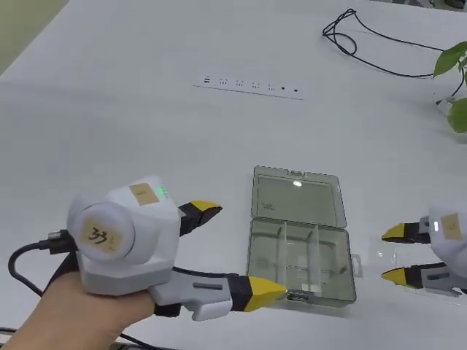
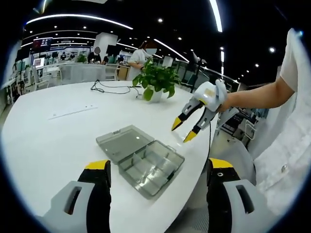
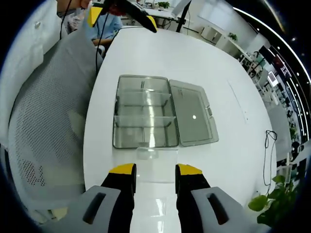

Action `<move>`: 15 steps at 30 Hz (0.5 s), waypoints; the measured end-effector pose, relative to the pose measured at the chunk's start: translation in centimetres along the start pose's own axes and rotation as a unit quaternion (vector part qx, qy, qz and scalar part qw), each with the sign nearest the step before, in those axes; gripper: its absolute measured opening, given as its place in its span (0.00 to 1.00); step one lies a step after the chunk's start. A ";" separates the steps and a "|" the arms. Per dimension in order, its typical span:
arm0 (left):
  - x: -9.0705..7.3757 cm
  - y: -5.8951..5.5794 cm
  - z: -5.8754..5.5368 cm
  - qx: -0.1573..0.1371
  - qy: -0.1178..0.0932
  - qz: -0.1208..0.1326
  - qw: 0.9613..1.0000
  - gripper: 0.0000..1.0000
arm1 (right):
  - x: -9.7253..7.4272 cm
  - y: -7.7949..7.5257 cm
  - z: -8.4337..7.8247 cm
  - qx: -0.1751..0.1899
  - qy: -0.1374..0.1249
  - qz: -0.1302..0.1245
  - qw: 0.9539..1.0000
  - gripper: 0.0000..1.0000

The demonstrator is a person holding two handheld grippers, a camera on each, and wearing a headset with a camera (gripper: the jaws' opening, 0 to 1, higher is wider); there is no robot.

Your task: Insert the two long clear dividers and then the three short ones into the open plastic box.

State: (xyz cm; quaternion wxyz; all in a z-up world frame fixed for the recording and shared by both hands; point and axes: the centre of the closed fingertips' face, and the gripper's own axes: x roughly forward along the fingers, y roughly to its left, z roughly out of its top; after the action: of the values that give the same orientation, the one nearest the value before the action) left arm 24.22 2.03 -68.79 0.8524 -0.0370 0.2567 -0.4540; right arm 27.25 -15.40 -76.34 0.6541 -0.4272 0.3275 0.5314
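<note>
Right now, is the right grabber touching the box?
Apart. In the head view, bare table shows between the right gripper and the box.

The number 33 is written by hand on a round sticker [image 1: 98, 235] at the back of the left gripper [image 1: 248, 250]. Whether the small sticker [image 1: 144, 194] on its top has writing cannot be told.

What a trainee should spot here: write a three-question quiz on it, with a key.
1. True or false: the lid of the grey see-through plastic box is shut.
2. On the right gripper, the yellow-tipped fingers hold: A) a divider; B) nothing; C) a cable.
3. Name the green thing standing on the white table.
Key: 1 false; 2 B; 3 leafy potted plant.
</note>
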 end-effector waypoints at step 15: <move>2.9 -3.1 2.3 -0.085 -0.001 -0.056 0.995 0.65 | -3.5 1.4 8.5 -0.047 -0.059 -0.035 0.997 0.32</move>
State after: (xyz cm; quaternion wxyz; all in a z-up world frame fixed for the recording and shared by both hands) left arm 24.27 -2.51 -67.00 0.8198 -0.1243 0.2908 -0.4774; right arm 24.88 -9.04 -69.98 0.6694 -0.4364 0.2477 0.5477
